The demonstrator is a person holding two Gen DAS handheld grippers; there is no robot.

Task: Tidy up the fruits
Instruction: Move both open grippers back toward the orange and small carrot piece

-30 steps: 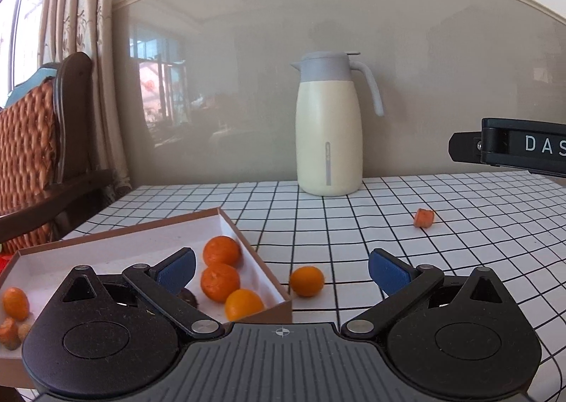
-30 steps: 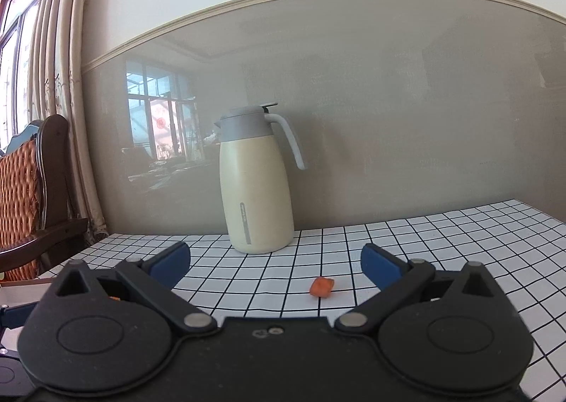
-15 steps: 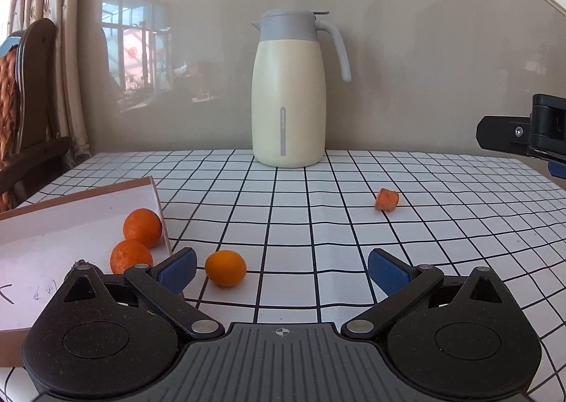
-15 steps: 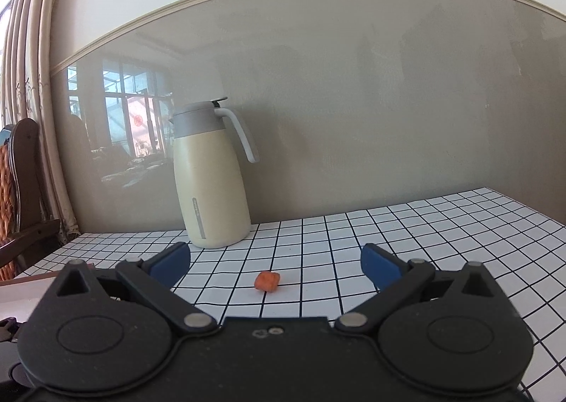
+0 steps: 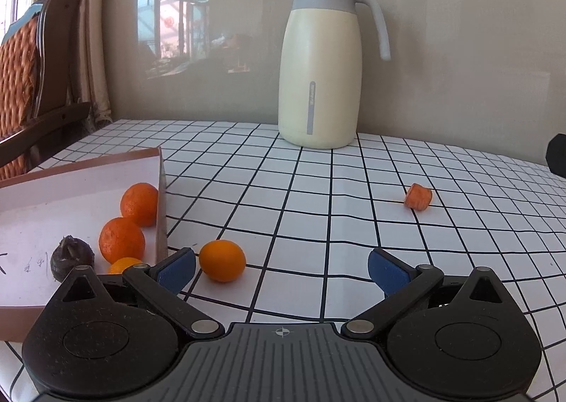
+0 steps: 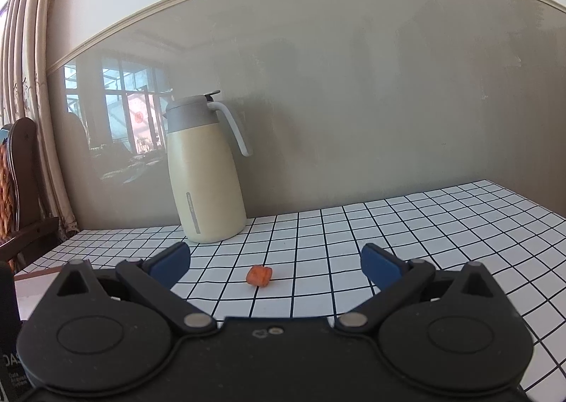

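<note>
The left gripper (image 5: 281, 269) is held low over the checked tablecloth (image 5: 353, 225) with its blue-padded jaws spread wide and nothing between them. The right gripper (image 6: 274, 266) is likewise held with its jaws wide apart and nothing gripped.

A loose orange (image 5: 222, 260) is seen on the cloth just beside the left gripper's left pad (image 5: 175, 273); whether the two touch cannot be told. It is round, smooth and bright orange-yellow, and it lies just outside the right wall of a shallow cardboard box (image 5: 70, 190) at the near left. Inside the box, three more oranges are counted against that wall: a far one (image 5: 139, 204), a middle one (image 5: 121, 240) of deeper colour, and a near one (image 5: 122, 266) partly hidden behind the gripper body. A single dark, wrinkled fruit (image 5: 71, 260) is set to the left of them on the white box floor, which bears a few pen marks.

One small orange chunk (image 5: 418, 197), short and cylindrical with a rough side, is found alone on the cloth to the far right, well apart from the box; in the right wrist view the same chunk (image 6: 260, 275) is framed between the open jaws, farther out.

One cream jug (image 5: 318, 66) with a grey lid and handle stands upright at the far edge by the wall. One wooden chair (image 5: 39, 83) is seen at the left.
</note>
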